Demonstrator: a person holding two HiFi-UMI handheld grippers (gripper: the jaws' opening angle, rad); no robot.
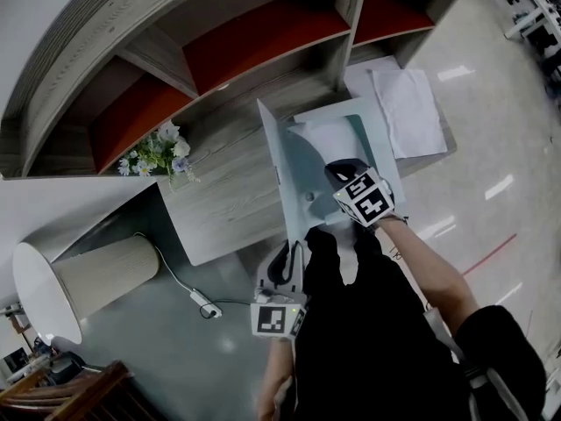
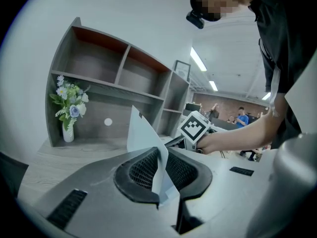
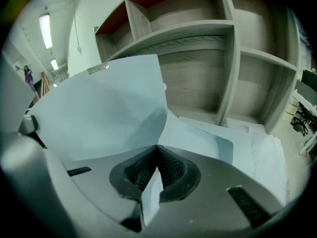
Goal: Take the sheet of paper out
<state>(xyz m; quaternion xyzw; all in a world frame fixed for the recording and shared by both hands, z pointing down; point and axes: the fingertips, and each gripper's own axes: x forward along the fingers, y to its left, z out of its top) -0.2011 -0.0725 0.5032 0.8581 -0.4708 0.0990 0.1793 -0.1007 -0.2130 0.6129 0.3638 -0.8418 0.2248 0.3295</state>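
Note:
A pale blue folder [image 1: 377,134] lies open on the wooden desk [image 1: 219,200], its front cover [image 1: 279,169] standing upright. My left gripper [image 1: 286,266] is at the desk's near edge, shut on that cover's lower edge; in the left gripper view the cover [image 2: 141,133] runs up from between the pads of my left gripper [image 2: 161,175]. My right gripper [image 1: 340,174] is over the open folder, shut on the white sheet of paper [image 1: 329,139]. In the right gripper view a corner of the paper [image 3: 151,196] is pinched in my right gripper [image 3: 156,168], with the cover [image 3: 109,108] at its left.
Loose white sheets [image 1: 408,108] lie on the desk's right end. A vase of flowers [image 1: 162,156] stands at the desk's left, under the wooden shelf unit [image 1: 263,33]. On the floor at the left are a lamp shade [image 1: 79,283] and a cable with a switch [image 1: 206,305].

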